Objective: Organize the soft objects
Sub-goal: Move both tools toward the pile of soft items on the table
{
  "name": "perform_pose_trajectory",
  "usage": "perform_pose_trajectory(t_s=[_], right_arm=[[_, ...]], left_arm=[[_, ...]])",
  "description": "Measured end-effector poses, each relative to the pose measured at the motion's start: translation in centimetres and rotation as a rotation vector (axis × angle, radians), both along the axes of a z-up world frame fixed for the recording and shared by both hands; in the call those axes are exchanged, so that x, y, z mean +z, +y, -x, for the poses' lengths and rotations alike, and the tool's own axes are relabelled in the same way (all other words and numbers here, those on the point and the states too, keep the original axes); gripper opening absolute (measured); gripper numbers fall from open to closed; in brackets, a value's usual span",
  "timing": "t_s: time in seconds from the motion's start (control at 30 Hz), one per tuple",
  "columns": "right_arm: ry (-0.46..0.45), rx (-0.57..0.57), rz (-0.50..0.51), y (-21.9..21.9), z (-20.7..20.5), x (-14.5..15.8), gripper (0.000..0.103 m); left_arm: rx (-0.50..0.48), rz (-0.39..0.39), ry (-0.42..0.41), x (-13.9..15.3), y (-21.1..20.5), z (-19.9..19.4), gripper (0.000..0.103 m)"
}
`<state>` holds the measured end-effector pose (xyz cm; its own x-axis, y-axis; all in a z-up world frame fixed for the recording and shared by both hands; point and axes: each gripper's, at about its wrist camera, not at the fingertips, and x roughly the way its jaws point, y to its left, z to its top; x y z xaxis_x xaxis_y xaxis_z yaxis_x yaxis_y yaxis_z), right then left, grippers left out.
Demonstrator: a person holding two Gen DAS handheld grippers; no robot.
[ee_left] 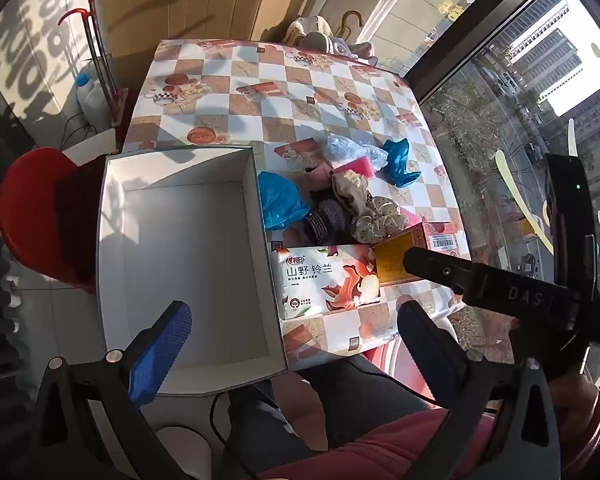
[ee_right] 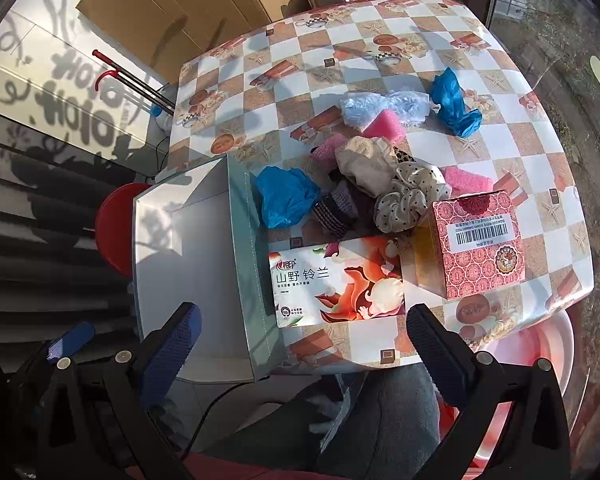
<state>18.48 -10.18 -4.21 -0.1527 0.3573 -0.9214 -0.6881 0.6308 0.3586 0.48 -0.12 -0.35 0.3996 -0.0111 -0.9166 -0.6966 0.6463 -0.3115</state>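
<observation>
Both tools hang above the near edge of the worktop (ee_right: 500, 92), tipped steeply down, and each has its fingers spread wide with nothing between them. The left tool (ee_left: 292, 328) sits over the near end of the white box (ee_left: 188, 248), which holds nothing and lies just left of the heap. The right tool (ee_right: 304, 328) hovers just short of the tissue pack (ee_right: 336, 280), which lies directly ahead of it, touching the box's side. Beyond the pack the soft things lie piled together: a blue plastic bag (ee_right: 288, 196) against the box wall, a dotted scrunchie (ee_right: 404, 200), a beige cloth (ee_right: 364, 164) and pink sponges (ee_right: 384, 124). A second blue bag (ee_right: 452, 104) lies farther off to the right. Ahead and right of the right tool stands a red patterned carton (ee_right: 480, 240), just beside the pack.
</observation>
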Motion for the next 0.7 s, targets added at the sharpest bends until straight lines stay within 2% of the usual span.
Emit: perform_pose_trajectory(t_s=[0.17,0.3,0.4,0.57,0.7], right_arm=[[-0.018,-0.033,0.016,-0.8,-3.4,0.0,0.103],[-0.001,-0.027,0.02,-0.3,-6.9,-0.1,0.103],[-0.003,-0.035,0.017,-0.2,-9.6,-0.2,0.103],[0.048,-0.054,0.055,0.2,-14.1,-2.2,0.103],[0.075,-0.061,0.073,0.0,-17.2,-3.1,0.103]], left_arm=[[-0.032,0.029,0.048,-1.4,-0.3,-2.5,0.103],[0.011,0.032,0.061,-2.1,0.7,-4.3,0.103],[0.043,0.031,0.103,-3.2,2.1,-5.6,0.103],[0.073,-0.007,0.154,-3.5,3.8,-8.7,0.103],[0.088,0.009,0.205,-4.7,4.5,-10.6,0.103]])
